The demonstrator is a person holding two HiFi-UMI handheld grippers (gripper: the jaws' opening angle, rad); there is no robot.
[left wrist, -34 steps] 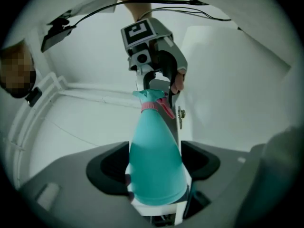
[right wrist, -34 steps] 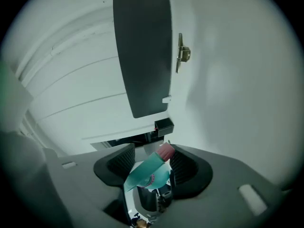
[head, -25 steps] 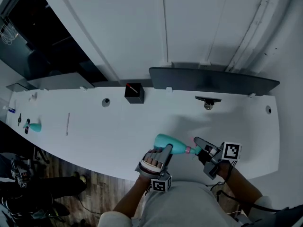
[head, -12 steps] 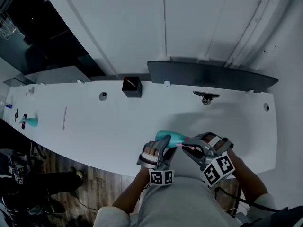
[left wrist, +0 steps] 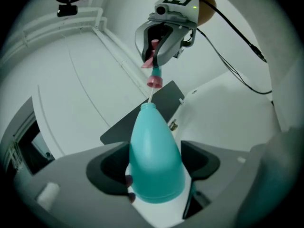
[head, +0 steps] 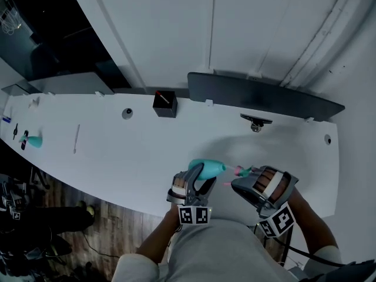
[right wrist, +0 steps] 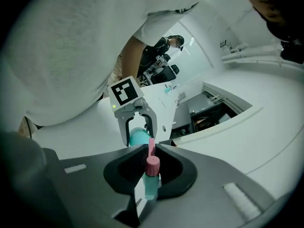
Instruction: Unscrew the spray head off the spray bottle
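Above the near edge of the white desk (head: 117, 151), close to the person's body, the teal spray bottle (left wrist: 153, 141) is held off the surface, tilted with its neck toward the other hand. The left gripper (left wrist: 156, 169) has its jaws set wide around the bottle's broad lower body, clamping it on both sides. The right gripper (right wrist: 150, 174) has its jaws drawn narrow and pinched on the pink and teal spray head (left wrist: 154, 77).

The left gripper view shows the bottle's neck (left wrist: 148, 107) bare and open. The head's pink collar sits apart from it, just beyond the mouth. Only a thin pale dip tube (left wrist: 150, 96) bridges the gap, its lower end running down into the neck.

The unscrewing itself therefore looks finished: the threads appear disengaged. The step in hand is probably the withdrawal, pulling the head clear of the bottle. How much tube remains inside cannot be told, since the teal wall hides it.

The next move likely calls for the right gripper to draw the head away along the line of the neck until the tube's end comes free. The left gripper should keep its wide hold steady meanwhile. A sideways pull could bend the tube against the rim, or flick any liquid clinging to it. The grip on the slim head looks firm enough for this.
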